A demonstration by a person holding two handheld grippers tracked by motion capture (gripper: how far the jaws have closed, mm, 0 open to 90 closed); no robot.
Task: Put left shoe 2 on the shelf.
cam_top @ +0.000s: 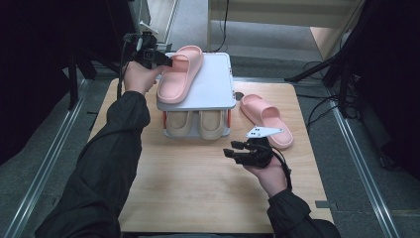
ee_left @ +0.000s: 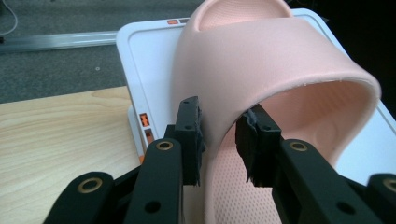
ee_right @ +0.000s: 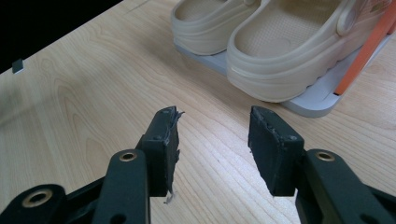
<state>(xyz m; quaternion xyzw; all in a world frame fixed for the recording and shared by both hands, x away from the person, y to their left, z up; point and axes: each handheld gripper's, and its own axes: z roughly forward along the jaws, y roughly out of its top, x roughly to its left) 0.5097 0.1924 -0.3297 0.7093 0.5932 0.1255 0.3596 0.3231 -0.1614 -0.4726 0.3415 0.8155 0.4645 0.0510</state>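
Matt pink foam slipper [ee_left: 261, 65], pale wood-grain table [ee_right: 93, 107], smooth white plastic shelf [cam_top: 215, 79]

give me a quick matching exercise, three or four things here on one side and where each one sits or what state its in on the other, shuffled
1. pink slipper in left gripper
2. second pink slipper
3. beige clogs
4. right gripper

a. open, holding nothing
b. lower shelf of the rack
c. on the white top shelf, strap pinched
d. on the wooden table, right of the rack

Pairs: 1-c, 2-d, 3-b, 4-a

Pink slipper [cam_top: 179, 74] atop white rack [cam_top: 213, 84]
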